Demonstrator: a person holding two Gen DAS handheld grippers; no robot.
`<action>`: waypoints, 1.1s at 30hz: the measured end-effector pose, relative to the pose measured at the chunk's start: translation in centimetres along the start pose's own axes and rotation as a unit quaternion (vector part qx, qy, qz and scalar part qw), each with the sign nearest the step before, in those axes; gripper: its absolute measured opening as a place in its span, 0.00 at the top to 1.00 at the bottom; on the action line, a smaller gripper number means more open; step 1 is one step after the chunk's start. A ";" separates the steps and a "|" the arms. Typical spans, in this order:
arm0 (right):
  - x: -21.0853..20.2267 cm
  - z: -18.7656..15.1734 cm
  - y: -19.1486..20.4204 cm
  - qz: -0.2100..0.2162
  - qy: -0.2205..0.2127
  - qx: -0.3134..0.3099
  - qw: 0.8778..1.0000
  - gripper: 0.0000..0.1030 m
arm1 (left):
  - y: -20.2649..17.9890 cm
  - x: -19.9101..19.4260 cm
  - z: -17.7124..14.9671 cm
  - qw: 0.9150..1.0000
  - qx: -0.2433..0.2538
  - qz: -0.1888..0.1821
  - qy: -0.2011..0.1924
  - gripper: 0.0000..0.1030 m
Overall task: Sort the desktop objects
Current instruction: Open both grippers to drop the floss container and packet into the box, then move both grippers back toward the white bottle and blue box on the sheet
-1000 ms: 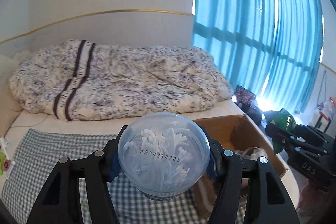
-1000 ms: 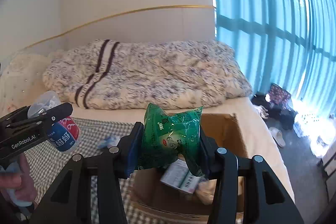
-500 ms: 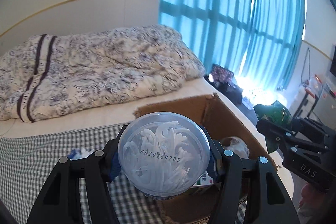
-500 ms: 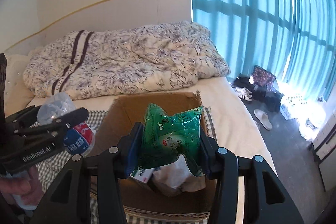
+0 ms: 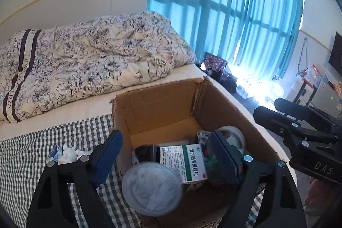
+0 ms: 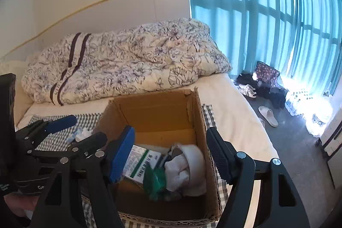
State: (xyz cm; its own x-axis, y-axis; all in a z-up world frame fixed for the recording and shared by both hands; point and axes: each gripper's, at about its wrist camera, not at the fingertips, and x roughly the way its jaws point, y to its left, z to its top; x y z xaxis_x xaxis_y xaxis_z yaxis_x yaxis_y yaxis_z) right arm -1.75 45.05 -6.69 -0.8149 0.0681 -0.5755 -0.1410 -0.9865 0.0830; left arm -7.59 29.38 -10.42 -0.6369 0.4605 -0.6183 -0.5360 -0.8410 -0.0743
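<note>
An open cardboard box (image 5: 158, 108) (image 6: 158, 112) stands on a checked cloth on the bed. My left gripper (image 5: 166, 155) hangs open over it. Just below the gripper, a clear round tub (image 5: 151, 189) of white bits lies blurred at the box's near left edge. My right gripper (image 6: 171, 153) is also open above the box, and a green snack bag (image 6: 155, 182) lies loose inside beneath it. A green and white medicine box (image 5: 190, 161) (image 6: 139, 161) and a white bundle (image 6: 188, 164) lie there too. Each gripper shows in the other's view: the left gripper (image 6: 53, 127), the right gripper (image 5: 299, 125).
Small white and blue items (image 5: 68, 153) (image 6: 82, 134) lie on the checked cloth (image 5: 53, 138) left of the box. A flowered duvet (image 5: 96, 61) fills the far side of the bed. Slippers (image 6: 268, 114) and bags (image 6: 267, 76) sit on the floor by the blue curtains.
Both grippers moved over the box and opened. The clear tub dropped from the left gripper and the green bag dropped from the right; both are now in the box.
</note>
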 end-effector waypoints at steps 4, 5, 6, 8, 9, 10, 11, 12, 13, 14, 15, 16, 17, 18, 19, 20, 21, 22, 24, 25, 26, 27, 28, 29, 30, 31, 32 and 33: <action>-0.7 0.3 0.4 -0.001 -0.011 0.004 1.000 0.33 | 0.5 -0.9 0.3 1.000 -0.004 0.005 -0.008 0.16; -0.8 0.3 0.5 -0.001 -0.012 0.004 1.000 0.33 | 0.7 -1.1 0.3 1.000 -0.004 0.007 -0.010 0.16; -0.9 0.4 0.6 -0.001 -0.013 0.004 1.000 0.33 | 0.9 -1.3 0.4 1.000 -0.005 0.010 -0.013 0.16; -1.1 0.5 1.0 -0.001 -0.015 0.001 1.000 0.33 | 1.6 -1.8 0.4 1.000 -0.007 0.015 -0.016 0.16; -1.3 0.6 1.4 0.000 -0.017 0.000 1.000 0.33 | 2.0 -2.1 0.4 1.000 -0.010 0.019 -0.018 0.16; -1.4 0.6 1.6 0.002 -0.018 -0.001 1.000 0.33 | 2.3 -2.4 0.4 0.999 -0.012 0.022 -0.020 0.16; -1.4 0.6 2.0 0.003 -0.019 -0.002 1.000 0.33 | 2.8 -2.7 0.3 0.999 -0.014 0.027 -0.022 0.16; -1.5 0.7 2.4 0.004 -0.020 -0.003 1.000 0.33 | 3.2 -3.0 0.3 0.999 -0.016 0.032 -0.022 0.16; -1.5 0.7 2.7 0.006 -0.021 -0.005 1.000 0.33 | 3.7 -3.3 0.2 0.999 -0.018 0.038 -0.022 0.16; -1.5 0.8 3.2 0.008 -0.022 -0.006 1.000 0.33 | 4.2 -3.6 0.0 0.999 -0.020 0.043 -0.023 0.16; -1.5 0.9 3.6 0.010 -0.023 -0.007 1.000 0.33 | 4.8 -3.9 -0.1 0.998 -0.022 0.049 -0.023 0.16; -1.5 0.9 4.2 0.014 -0.023 -0.008 1.000 0.33 | 5.4 -4.3 -0.2 0.998 -0.025 0.054 -0.024 0.16; -1.6 0.9 4.6 0.017 -0.024 -0.010 1.000 0.33 | 6.2 -4.7 -0.4 0.997 -0.029 0.061 -0.026 0.16; -1.6 1.0 5.2 0.020 -0.025 -0.012 0.999 0.33 | 6.8 -5.1 -0.5 0.997 -0.032 0.067 -0.027 0.16; -1.5 1.0 5.8 0.023 -0.025 -0.015 0.999 0.33 | 7.5 -5.4 -0.7 0.996 -0.035 0.074 -0.028 0.16; -1.5 1.0 6.3 0.027 -0.026 -0.018 0.999 0.33 | 8.3 -5.8 -0.8 0.996 -0.039 0.081 -0.029 0.16; -1.5 1.1 6.9 0.031 -0.027 -0.021 0.999 0.33 | 9.2 -6.2 -1.0 0.995 -0.042 0.091 -0.030 0.15; -1.4 1.1 7.6 0.035 -0.027 -0.024 0.999 0.33 | 10.2 -6.6 -1.2 0.993 -0.045 0.102 -0.031 0.14; -1.2 1.1 9.2 0.044 -0.029 -0.029 0.998 0.33 | 11.9 -7.3 -1.6 0.991 -0.052 0.118 -0.032 0.13; -1.1 1.1 10.0 0.050 -0.030 -0.031 0.998 0.33 | 12.6 -7.6 -1.8 0.990 -0.055 0.124 -0.032 0.13; -1.0 1.1 10.5 0.053 -0.029 -0.033 0.998 0.33 | 13.4 -7.9 -2.0 0.989 -0.058 0.132 -0.033 0.12; -0.8 1.1 11.3 0.059 -0.028 -0.035 0.997 0.33 | 14.2 -8.2 -2.3 0.988 -0.060 0.140 -0.033 0.11; -0.6 1.0 12.2 0.065 -0.027 -0.038 0.997 0.33 | 14.9 -8.4 -2.5 0.987 -0.061 0.146 -0.034 0.10; -0.4 1.0 12.8 0.068 -0.026 -0.041 0.996 0.33 | 15.7 -8.7 -2.7 0.986 -0.063 0.153 -0.035 0.09; -0.2 1.0 13.5 0.072 -0.026 -0.044 0.996 0.33 | 16.3 -9.0 -2.9 0.985 -0.065 0.159 -0.035 0.08; 0.0 0.9 14.3 0.077 -0.024 -0.048 0.996 0.32 | 16.8 -9.2 -3.2 0.984 -0.066 0.164 -0.035 0.07; 0.2 0.8 15.1 0.081 -0.022 -0.053 0.995 0.31 | 17.4 -9.4 -3.4 0.983 -0.069 0.169 -0.035 0.06; 0.4 0.8 15.7 0.084 -0.021 -0.056 0.995 0.30 | 18.0 -9.5 -3.7 0.982 -0.071 0.174 -0.034 0.04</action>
State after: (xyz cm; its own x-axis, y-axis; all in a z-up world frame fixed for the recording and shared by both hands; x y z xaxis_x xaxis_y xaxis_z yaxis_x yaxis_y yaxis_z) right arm -4.74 29.75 -4.99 -0.8449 -0.0961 -0.5262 0.0615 -0.9947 0.0828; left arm -9.13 8.81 -8.76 -0.8064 0.1517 -0.5715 -0.1990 -0.9798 0.0208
